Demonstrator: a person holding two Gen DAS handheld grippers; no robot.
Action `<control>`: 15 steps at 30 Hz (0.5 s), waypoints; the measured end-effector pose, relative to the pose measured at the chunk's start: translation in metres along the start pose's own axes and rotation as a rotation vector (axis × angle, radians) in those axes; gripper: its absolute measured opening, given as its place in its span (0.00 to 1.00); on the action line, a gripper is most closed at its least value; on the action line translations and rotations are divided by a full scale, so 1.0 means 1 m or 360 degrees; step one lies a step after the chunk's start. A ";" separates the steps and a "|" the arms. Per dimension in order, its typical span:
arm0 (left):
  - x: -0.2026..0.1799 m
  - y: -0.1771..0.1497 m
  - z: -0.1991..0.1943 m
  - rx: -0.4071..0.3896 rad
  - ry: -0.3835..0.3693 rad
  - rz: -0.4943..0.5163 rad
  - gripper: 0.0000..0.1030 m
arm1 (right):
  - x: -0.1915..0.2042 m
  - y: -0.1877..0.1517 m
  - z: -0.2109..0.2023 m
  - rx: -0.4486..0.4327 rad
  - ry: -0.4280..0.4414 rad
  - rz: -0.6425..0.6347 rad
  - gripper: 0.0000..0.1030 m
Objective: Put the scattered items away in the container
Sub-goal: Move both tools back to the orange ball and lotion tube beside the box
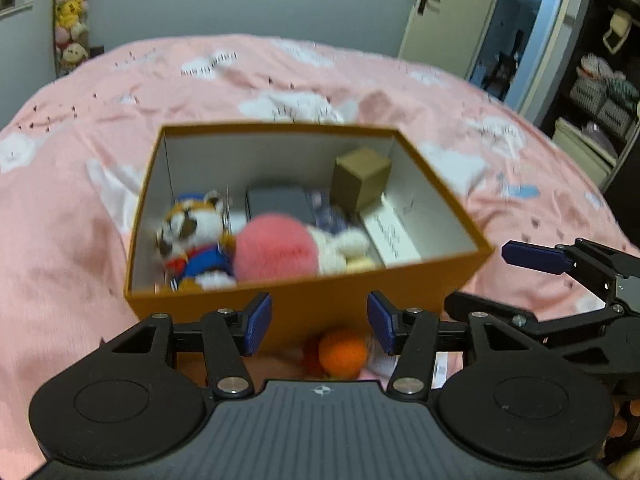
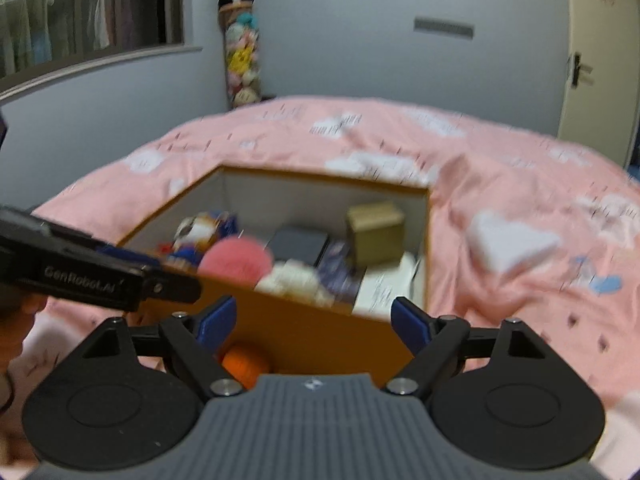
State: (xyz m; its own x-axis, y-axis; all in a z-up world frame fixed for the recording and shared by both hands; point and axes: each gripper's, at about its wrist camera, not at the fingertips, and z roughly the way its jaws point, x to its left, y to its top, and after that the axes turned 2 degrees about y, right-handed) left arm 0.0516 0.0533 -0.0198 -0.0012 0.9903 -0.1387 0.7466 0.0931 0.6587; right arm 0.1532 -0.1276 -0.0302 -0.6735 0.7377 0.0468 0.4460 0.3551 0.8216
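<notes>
An open orange box (image 1: 312,308) (image 2: 320,336) stands on the pink bedspread (image 1: 80,160). Inside lie a raccoon plush (image 1: 192,236), a pink fluffy ball (image 1: 276,248) (image 2: 236,260), a white plush (image 1: 340,248), a dark flat case (image 1: 278,202), a small brown cardboard cube (image 1: 362,178) (image 2: 376,234) and a white card (image 1: 394,236). An orange knitted ball (image 1: 342,352) (image 2: 244,364) lies on the bed against the box's near wall. My left gripper (image 1: 320,326) is open and empty above that ball. My right gripper (image 2: 314,320) is open and empty before the box; it also shows in the left wrist view (image 1: 532,258).
A column of stuffed toys (image 2: 240,48) hangs in the far corner. A door (image 1: 436,12) and shelves (image 1: 600,92) stand to the right of the bed. A white paper tag (image 1: 440,368) lies beside the orange ball. The left gripper's body (image 2: 92,280) crosses the right wrist view.
</notes>
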 end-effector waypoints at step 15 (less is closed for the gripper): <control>0.019 -0.028 0.030 0.0392 -0.0022 -0.0143 0.60 | -0.007 -0.038 0.041 0.0383 -0.0025 0.0100 0.66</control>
State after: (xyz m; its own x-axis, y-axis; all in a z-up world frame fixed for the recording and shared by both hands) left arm 0.0509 0.0664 -0.0630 -0.0670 0.9776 -0.1997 0.8833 0.1512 0.4438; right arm 0.1650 -0.1224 -0.0848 -0.6316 0.7708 0.0834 0.6157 0.4332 0.6582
